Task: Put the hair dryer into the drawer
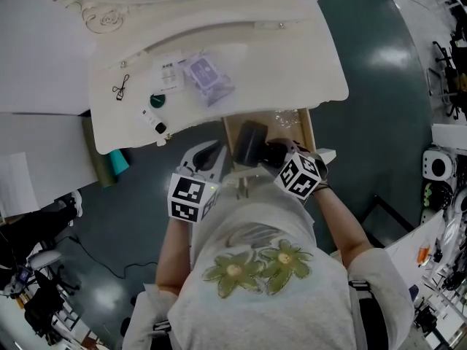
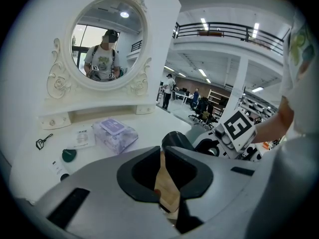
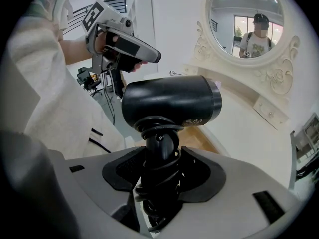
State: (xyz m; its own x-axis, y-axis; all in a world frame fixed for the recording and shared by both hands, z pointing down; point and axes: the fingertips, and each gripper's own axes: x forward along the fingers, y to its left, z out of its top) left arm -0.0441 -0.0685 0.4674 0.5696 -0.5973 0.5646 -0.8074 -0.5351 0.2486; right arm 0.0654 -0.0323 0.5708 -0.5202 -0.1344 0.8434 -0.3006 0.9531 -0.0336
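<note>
While right gripper is clamped on the cord-wrapped handle of the hair dryer, left gripper pinches the left wall of the open drawer. Dryer hangs over the drawer's near left part. My read: not yet set down, so lowering and release remain. Drawer shows bare wood, plus what looks like a clear wrapper at far right.

Bright, even overhead light (ceiling strips), glare on the floor, dark fisheye corners.
</note>
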